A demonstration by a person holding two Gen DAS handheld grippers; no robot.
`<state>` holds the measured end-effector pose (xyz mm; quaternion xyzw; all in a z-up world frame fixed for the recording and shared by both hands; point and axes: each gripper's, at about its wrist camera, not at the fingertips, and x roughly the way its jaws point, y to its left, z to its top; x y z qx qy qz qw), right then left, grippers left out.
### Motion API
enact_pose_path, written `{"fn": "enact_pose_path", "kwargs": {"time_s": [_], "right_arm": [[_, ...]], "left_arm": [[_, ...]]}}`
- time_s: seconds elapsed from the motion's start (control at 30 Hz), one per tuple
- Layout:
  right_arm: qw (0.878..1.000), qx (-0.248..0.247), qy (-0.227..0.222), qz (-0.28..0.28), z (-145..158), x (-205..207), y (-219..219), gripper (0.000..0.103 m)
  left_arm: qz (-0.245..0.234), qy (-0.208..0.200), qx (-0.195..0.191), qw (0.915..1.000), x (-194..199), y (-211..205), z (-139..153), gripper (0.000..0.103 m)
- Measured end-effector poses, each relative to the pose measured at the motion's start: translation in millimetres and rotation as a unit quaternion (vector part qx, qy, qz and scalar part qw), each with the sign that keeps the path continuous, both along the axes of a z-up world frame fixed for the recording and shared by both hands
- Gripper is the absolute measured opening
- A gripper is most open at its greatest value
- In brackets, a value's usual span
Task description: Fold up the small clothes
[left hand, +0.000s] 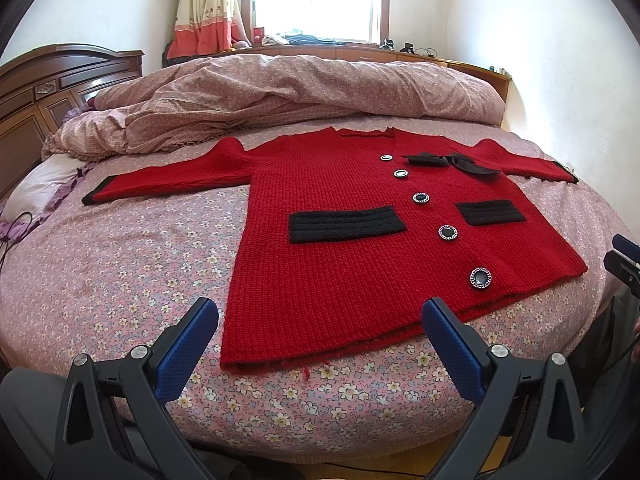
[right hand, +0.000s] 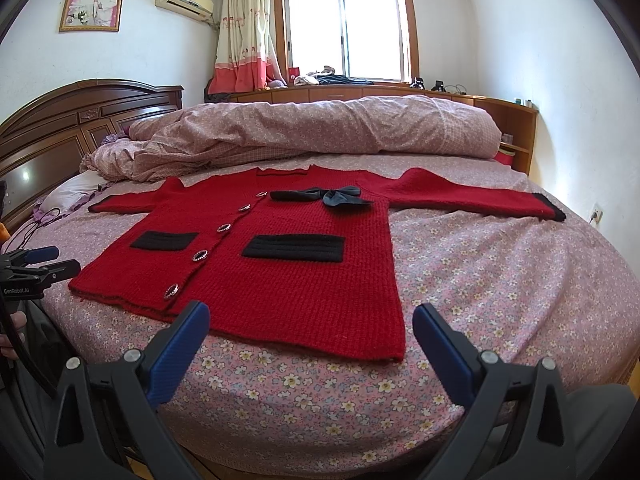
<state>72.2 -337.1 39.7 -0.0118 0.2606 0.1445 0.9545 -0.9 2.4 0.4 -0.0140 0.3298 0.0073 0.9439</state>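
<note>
Both your grippers, left [left hand: 320, 318] and right [right hand: 311, 322], hang with jaws wide and empty. The red cardigan [left hand: 352, 248] lies flat on the bed [left hand: 120, 272], hem toward you, sleeves out sideways. Each gripper is nearest its own hem corner.

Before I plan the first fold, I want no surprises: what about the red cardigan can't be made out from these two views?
- Back of the red cardigan: it lies face up on the bed, both views.
- Under the black bow: the knit there is covered, both views.
- Inside the black pocket: too flat to tell whether it opens.
- Left sleeve cuff: small and far in the right wrist view.
</note>
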Motion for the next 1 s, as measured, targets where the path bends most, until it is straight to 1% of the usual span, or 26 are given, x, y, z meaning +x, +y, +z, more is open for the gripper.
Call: {"fn": "enact_pose_path", "kwargs": {"time_s": [1.0], "right_arm": [[1.0,-0.002,0.001,0.001,0.6,-1.6,3.5,0.103]], "left_arm": [[-0.001,0.002,0.0,1.0,0.9,-1.8,-3.5,0.099]]}}
